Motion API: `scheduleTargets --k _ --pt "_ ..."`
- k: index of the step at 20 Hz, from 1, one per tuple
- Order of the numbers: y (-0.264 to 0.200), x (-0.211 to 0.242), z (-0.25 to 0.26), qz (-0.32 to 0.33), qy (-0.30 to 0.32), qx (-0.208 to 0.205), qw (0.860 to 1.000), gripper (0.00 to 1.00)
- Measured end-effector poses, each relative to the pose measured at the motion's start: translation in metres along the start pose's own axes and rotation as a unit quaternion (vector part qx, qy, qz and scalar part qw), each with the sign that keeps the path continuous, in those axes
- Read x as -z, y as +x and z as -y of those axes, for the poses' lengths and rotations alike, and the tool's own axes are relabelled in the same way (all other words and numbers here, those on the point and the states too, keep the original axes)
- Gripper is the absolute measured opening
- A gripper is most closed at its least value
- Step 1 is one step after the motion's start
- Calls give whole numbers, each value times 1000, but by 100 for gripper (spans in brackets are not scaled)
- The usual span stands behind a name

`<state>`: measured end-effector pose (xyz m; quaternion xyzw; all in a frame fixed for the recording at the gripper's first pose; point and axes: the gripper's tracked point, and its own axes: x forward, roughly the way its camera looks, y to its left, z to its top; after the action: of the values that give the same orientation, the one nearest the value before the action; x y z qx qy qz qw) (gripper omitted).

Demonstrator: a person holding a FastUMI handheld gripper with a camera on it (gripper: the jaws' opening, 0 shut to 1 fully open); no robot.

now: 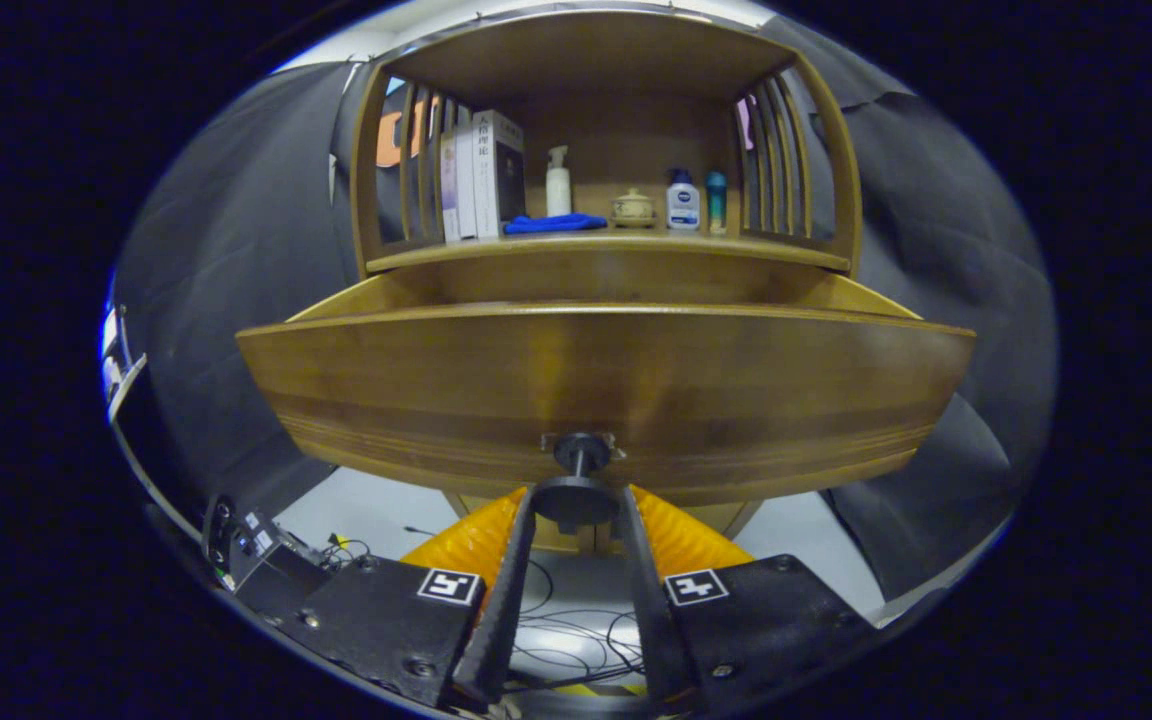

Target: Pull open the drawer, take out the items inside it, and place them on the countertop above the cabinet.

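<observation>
Fingers: the two fingers reach forward and pinch the drawer knob between their tips, one on each side of its round head.
Knob: dark, round, on a short stem fixed to a small plate low on the middle of the drawer front.
Drawer: wooden, pulled out from the cabinet; its front panel stands just beyond the fingertips. The side walls run back to the cabinet. The inside is hidden below the front's top edge, so its contents cannot be told.
Bench: the wooden countertop lies above and behind the drawer, under a slatted hutch.
On the bench: upright boxes toward the left slats, a blue cloth lying flat beside them, a white pump bottle behind the cloth, a small lidded pot near the middle, a white bottle with a blue cap and a teal bottle just beside it.
Floor: pale, with loose cables below the fingers.
</observation>
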<state>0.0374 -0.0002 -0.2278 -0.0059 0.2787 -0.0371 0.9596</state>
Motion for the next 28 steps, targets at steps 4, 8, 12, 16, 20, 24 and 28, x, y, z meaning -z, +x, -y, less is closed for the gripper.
scheduleTargets --k 4,8,12,16,20,24,28 --pt "-21 -22 -6 -2 -5 -21 1000 81" --pt "-37 -67 -22 19 -8 -70 997 93" --pt "-32 -99 -25 4 -2 -89 996 98" --pt "-30 -132 -35 -27 16 -113 993 98" --pt "-9 -157 -29 -50 11 -87 995 98" --pt "26 -159 -20 -126 -5 -52 991 98" --pt "60 -131 -20 -233 -20 -45 971 98"
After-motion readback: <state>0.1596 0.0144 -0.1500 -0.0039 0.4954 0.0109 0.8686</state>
